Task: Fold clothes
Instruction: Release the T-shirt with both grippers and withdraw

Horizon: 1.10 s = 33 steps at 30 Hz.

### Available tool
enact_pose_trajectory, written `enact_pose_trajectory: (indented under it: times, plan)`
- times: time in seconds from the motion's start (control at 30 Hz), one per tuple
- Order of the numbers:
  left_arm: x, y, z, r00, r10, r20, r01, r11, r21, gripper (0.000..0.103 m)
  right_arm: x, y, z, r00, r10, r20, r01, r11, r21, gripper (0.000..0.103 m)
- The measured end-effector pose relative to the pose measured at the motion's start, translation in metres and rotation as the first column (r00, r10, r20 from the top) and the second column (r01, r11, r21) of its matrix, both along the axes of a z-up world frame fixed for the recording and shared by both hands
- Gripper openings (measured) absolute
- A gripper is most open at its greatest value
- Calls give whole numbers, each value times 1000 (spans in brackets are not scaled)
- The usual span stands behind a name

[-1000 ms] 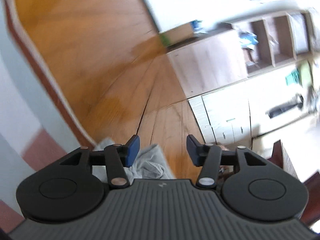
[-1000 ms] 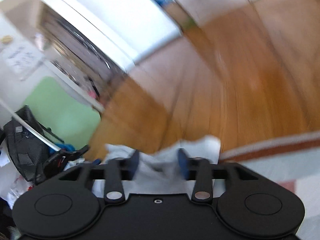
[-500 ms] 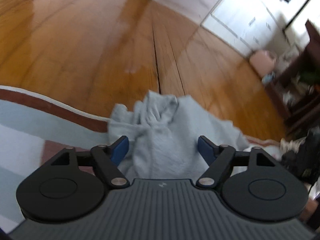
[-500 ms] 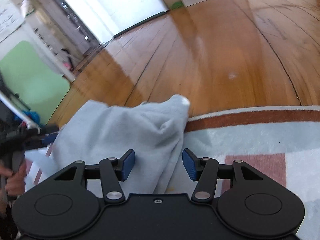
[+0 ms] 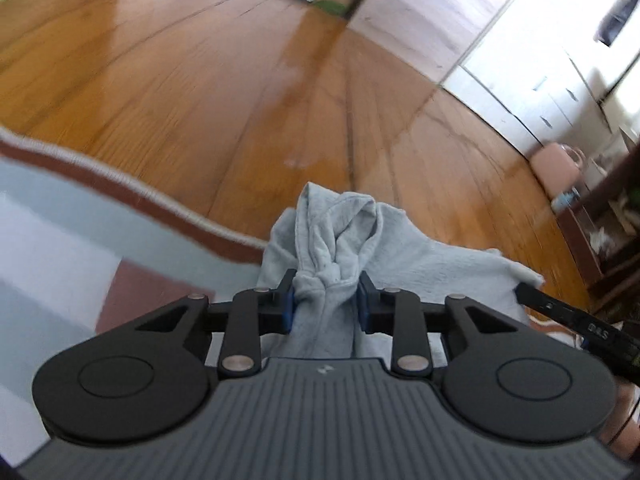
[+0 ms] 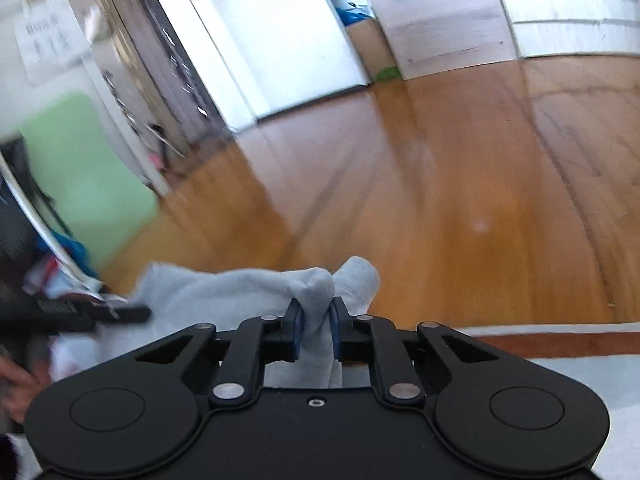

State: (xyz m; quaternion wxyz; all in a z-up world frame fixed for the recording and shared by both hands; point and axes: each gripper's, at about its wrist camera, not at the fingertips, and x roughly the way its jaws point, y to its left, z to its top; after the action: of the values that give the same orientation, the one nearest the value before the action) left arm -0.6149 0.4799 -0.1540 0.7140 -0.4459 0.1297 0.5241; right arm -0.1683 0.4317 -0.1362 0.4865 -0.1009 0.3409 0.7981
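Your left hand-held gripper (image 5: pixel 325 306) and right hand-held gripper (image 6: pixel 316 328): both angled downward, just closed, clamped on bunched grey garment (image 5: pixel 420 256)

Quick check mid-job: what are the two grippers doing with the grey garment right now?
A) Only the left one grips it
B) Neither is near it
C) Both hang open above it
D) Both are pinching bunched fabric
D: the left gripper and the right gripper each have their pads pressed on a gathered bunch of the grey garment, having just closed on it.

left gripper (image 5: pixel 325 307) — pinching grey garment (image 5: pixel 336 240) | rug (image 5: pixel 60 220) beneath
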Motion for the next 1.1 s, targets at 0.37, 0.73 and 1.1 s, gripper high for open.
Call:
enact_pose_trajectory:
  times: [0.37, 0.73, 1.1]
  plan:
    - [47, 17, 4, 967, 65, -247, -45, 996, 83, 50, -17, 44, -5, 962, -124, 242, 145, 987, -70, 6]
    - [44, 8, 37, 958, -270, -101, 286, 931, 227, 41, -53, 3, 26, 952, 207, 227, -223, 973, 50, 53]
    - [64, 32, 13, 972, -205, -118, 219, 967, 128, 48, -54, 35, -12, 936, 90, 339, -66, 995, -81, 40]
